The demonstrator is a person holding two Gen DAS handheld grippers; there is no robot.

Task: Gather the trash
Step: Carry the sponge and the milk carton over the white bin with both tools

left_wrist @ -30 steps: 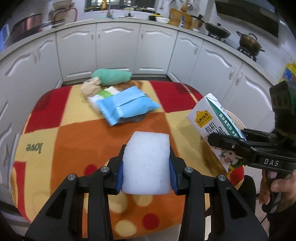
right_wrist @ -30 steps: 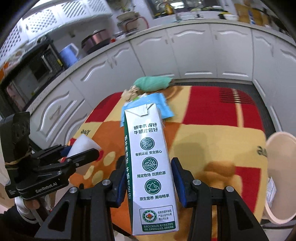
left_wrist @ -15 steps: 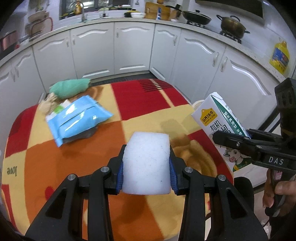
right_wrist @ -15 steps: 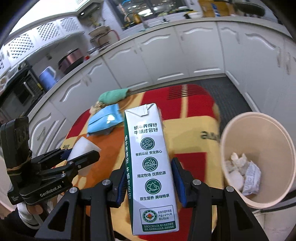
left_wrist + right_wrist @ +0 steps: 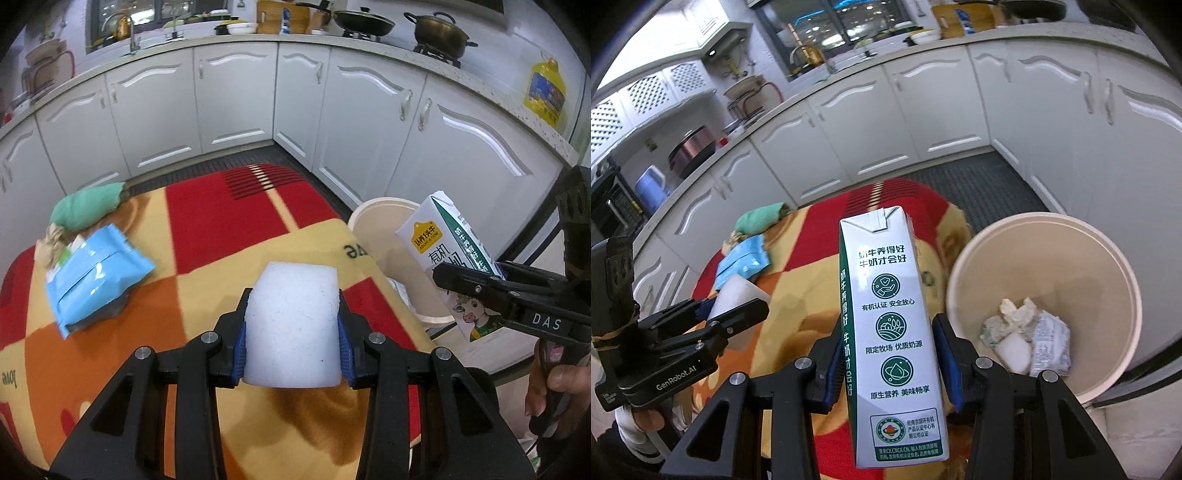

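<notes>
My left gripper (image 5: pixel 291 328) is shut on a white foam block (image 5: pixel 292 325) and holds it above the table's right part. My right gripper (image 5: pixel 888 354) is shut on a white and green milk carton (image 5: pixel 890 325), upright, just left of the cream trash bin (image 5: pixel 1108 254). The carton (image 5: pixel 448 258) and bin (image 5: pixel 376 210) also show in the left wrist view, at the table's right edge. The bin holds crumpled paper and wrappers (image 5: pixel 1027 336). The left gripper (image 5: pixel 735 314) with its block shows at the left of the right wrist view.
The table has a red, orange and yellow cloth (image 5: pixel 229 221). A blue wipes pack (image 5: pixel 92 273), a green cloth roll (image 5: pixel 88 206) and crumpled paper (image 5: pixel 50 240) lie at its far left. White kitchen cabinets (image 5: pixel 236 96) curve behind.
Both grippers have swung to the right with their loads. The trash bin has come into view beside the table, and the carton now stands close to its rim.
</notes>
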